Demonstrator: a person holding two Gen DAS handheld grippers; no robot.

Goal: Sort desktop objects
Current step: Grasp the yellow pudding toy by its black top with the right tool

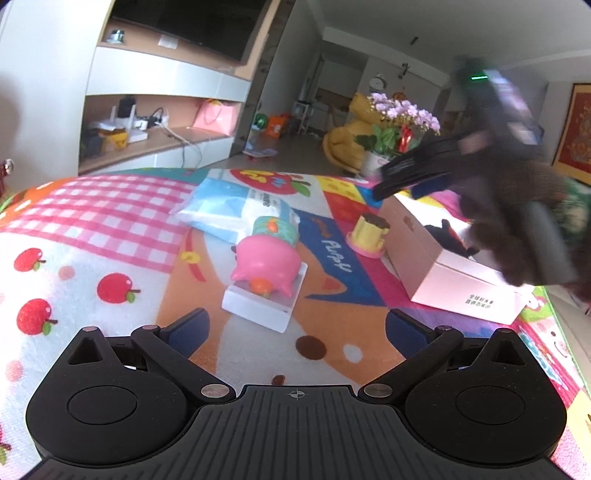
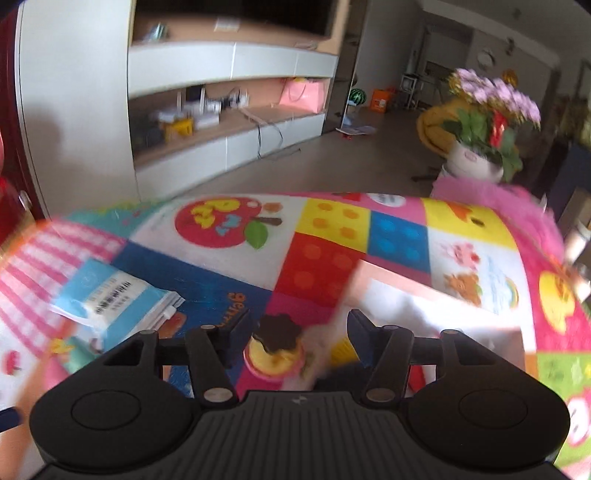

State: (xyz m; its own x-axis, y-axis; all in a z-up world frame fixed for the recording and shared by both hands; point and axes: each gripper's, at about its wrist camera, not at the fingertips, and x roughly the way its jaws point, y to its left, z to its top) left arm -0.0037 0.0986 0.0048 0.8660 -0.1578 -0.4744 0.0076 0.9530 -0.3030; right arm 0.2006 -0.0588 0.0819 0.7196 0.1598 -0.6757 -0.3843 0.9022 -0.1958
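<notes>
In the left wrist view a pink pig toy [image 1: 264,264] lies on a small white box [image 1: 264,308] in the middle of the colourful mat. A yellow cake toy with a dark top [image 1: 369,232] stands to its right, beside an open white box [image 1: 469,273] with something dark inside. My left gripper [image 1: 295,332] is open and empty, just short of the pig. My right gripper [image 1: 399,181] hovers blurred above the open box. In the right wrist view the right gripper [image 2: 297,338] is open, with the cake toy [image 2: 275,350] between its fingers below.
A blue and white packet [image 1: 229,205] lies behind the pig; it also shows in the right wrist view [image 2: 114,299]. A potted purple flower [image 1: 399,129] stands past the mat's far edge. Shelving and a television [image 1: 184,26] are behind.
</notes>
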